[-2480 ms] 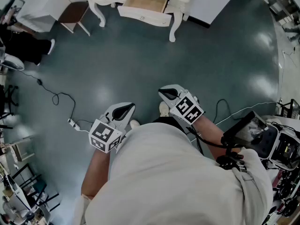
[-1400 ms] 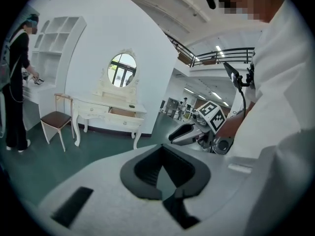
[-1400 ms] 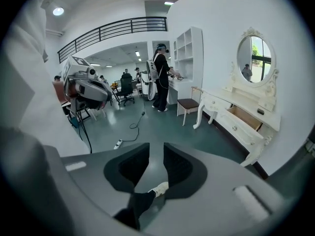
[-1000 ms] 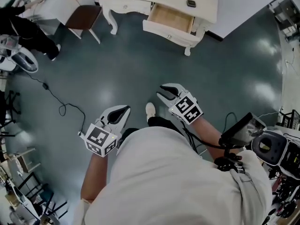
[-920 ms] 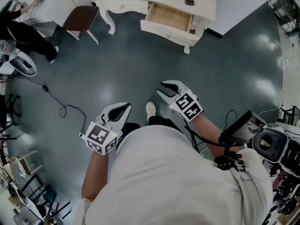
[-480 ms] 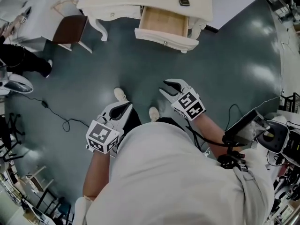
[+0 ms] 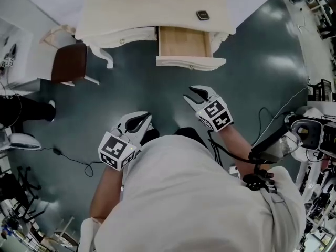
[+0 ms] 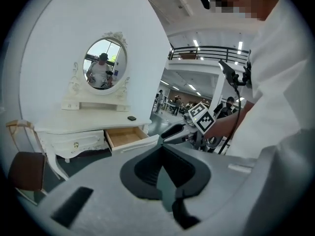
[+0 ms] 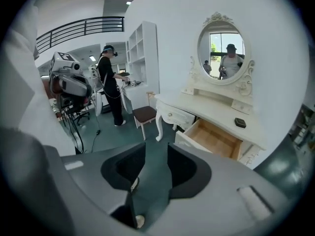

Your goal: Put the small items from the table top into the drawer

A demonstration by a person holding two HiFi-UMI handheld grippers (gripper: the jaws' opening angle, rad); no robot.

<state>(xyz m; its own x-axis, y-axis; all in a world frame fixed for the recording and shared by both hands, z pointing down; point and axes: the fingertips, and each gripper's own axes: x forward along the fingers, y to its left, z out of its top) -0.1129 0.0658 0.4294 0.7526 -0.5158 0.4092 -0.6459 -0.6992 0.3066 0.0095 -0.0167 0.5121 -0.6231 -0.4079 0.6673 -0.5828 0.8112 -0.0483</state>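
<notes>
The right tongs are opening, with only bare floor showing between them. The left tongs are standing slightly apart and are also holding nothing. Both are hovering in front of the person's body, well apart from a white dressing table whose drawer is standing pulled open and looks bare inside. The one task item in view, a small black item, is lying on the tabletop just behind the open drawer, toward its right side. The step in hand seems to be the approach. To do it well, the person should be closing in squarely on the drawer front and stopping short of its projecting edge. The right tongs are the nearer pair, so they should be reaching over the drawer, coming down with the item centred between them, and closing gently on what looks like a low, flat object. A brown stool is standing off to the left, clear of the path.
</notes>
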